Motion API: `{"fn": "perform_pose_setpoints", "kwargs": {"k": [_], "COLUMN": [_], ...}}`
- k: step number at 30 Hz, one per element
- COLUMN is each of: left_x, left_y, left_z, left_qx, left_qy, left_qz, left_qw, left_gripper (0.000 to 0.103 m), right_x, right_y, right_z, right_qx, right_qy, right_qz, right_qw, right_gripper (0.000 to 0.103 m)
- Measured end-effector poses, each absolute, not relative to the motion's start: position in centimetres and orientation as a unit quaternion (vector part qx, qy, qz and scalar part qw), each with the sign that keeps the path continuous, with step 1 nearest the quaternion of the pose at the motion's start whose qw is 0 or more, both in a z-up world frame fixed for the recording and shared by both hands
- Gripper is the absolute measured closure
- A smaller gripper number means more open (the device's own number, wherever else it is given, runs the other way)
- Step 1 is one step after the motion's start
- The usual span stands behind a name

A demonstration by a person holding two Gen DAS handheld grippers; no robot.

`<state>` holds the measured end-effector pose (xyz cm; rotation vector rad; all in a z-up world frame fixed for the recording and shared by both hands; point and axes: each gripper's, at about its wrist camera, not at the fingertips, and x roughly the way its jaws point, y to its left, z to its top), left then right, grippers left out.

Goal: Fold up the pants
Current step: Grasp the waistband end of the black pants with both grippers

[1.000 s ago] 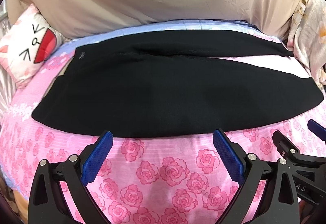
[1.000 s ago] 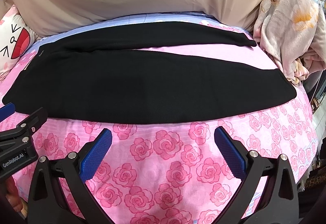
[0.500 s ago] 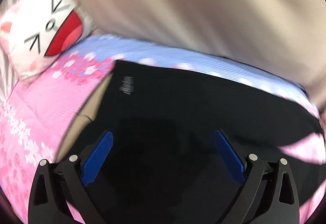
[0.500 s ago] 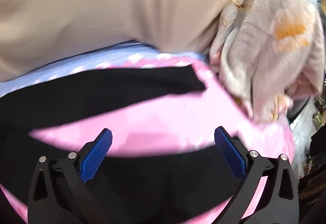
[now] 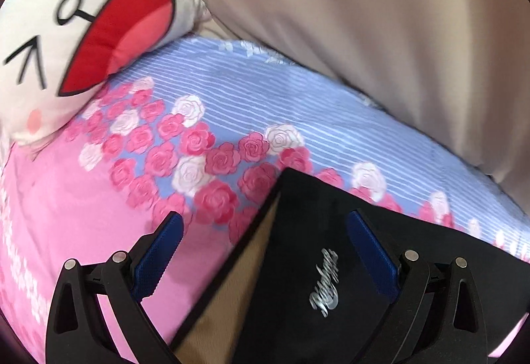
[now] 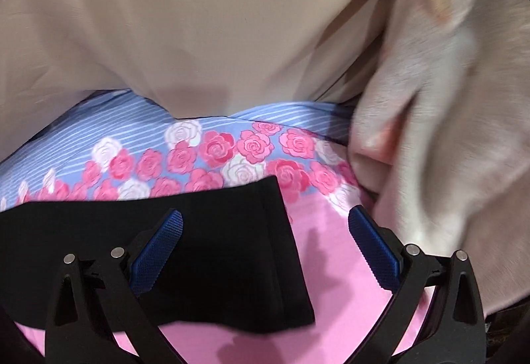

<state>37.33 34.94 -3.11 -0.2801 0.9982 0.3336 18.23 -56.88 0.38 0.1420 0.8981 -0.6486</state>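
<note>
Black pants lie flat on a pink rose-print bed sheet. In the left wrist view their waistband corner (image 5: 308, 208), with a silver script logo and tan lining at the opening, lies between the fingers of my open left gripper (image 5: 265, 244). In the right wrist view the far leg's hem end (image 6: 232, 231) lies under my open right gripper (image 6: 265, 244); the hem's right edge runs between the two blue pads. Neither gripper holds cloth. The middle of the pants is out of view.
A white cat-face pillow (image 5: 76, 32) sits at the sheet's far left. A beige curtain (image 6: 198, 16) hangs along the back of the bed. A pale fleece blanket (image 6: 440, 105) is bunched at the right, close to my right gripper. The sheet's far band is blue-striped (image 5: 298, 105).
Both grippers have moved forward and apart over the pants: the left to the far waistband corner, the right to the far leg's hem. Both stay open.
</note>
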Motion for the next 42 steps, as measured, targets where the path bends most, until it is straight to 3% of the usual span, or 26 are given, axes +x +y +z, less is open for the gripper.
{"fn": "perform_pose_setpoints", "kwargs": {"k": [11, 13, 16, 17, 18, 19, 20, 22, 26, 31, 33, 35, 38, 40, 42], "left_x": [40.9, 40.9, 40.8, 40.7, 40.8, 40.8, 40.8, 40.9, 40.8, 39.9, 40.0, 40.0, 40.9, 40.9, 41.1], "left_y": [33.6, 33.5, 32.8, 32.5, 32.1, 31.9, 31.5, 31.1, 31.4, 31.4, 30.8, 30.7, 32.2, 32.4, 32.3], "left_z": [-6.2, -6.1, -5.5, -5.3, -5.2, -5.0, -4.9, -4.8, -4.4, -3.6, -3.7, -4.3, -5.1, -5.3, -5.2], "left_qx": [-0.103, -0.101, -0.089, -0.087, -0.084, -0.087, -0.083, -0.076, -0.095, -0.095, -0.083, -0.081, -0.089, -0.093, -0.097], "left_qy": [0.507, 0.506, 0.504, 0.503, 0.508, 0.511, 0.515, 0.518, 0.51, 0.506, 0.509, 0.514, 0.51, 0.507, 0.504], "left_qz": [0.128, 0.121, 0.095, 0.087, 0.083, 0.073, 0.074, 0.079, 0.081, 0.081, 0.085, 0.09, 0.102, 0.1, 0.089], "left_qw": [0.846, 0.848, 0.854, 0.855, 0.853, 0.852, 0.85, 0.849, 0.851, 0.853, 0.853, 0.849, 0.849, 0.851, 0.854], "left_gripper": [0.006, 0.011, 0.038, 0.054, 0.069, 0.075, 0.078, 0.08, 0.081, 0.081, 0.079, 0.074, 0.058, 0.059, 0.079], "right_x": [19.6, 19.8, 19.7, 19.9, 20.0, 20.0, 20.0, 19.8, 18.8, 18.5, 18.6, 18.8, 19.2, 19.7, 19.9], "right_y": [-59.7, -60.0, -60.5, -60.3, -60.0, -59.8, -59.7, -59.6, -60.2, -61.4, -62.5, -63.2, -63.0, -62.4, -62.3], "right_z": [-1.9, -1.9, -1.8, -1.9, -1.8, -1.7, -1.6, -1.2, 0.2, 0.6, 0.2, -0.3, -0.6, -0.8, -0.3], "right_qx": [0.099, 0.099, 0.084, 0.076, 0.07, 0.065, 0.064, 0.061, 0.065, 0.083, 0.099, 0.098, 0.083, 0.063, 0.066], "right_qy": [0.452, 0.452, 0.445, 0.443, 0.444, 0.441, 0.439, 0.431, 0.419, 0.433, 0.444, 0.445, 0.438, 0.436, 0.429], "right_qz": [-0.257, -0.25, -0.235, -0.227, -0.223, -0.221, -0.214, -0.218, -0.23, -0.224, -0.221, -0.227, -0.228, -0.231, -0.228], "right_qw": [0.848, 0.851, 0.86, 0.864, 0.865, 0.867, 0.87, 0.873, 0.876, 0.869, 0.863, 0.861, 0.866, 0.868, 0.871], "right_gripper": [0.005, 0.005, 0.006, 0.015, 0.017, 0.022, 0.036, 0.046, 0.086, 0.084, 0.074, 0.052, 0.043, 0.047, 0.074]}}
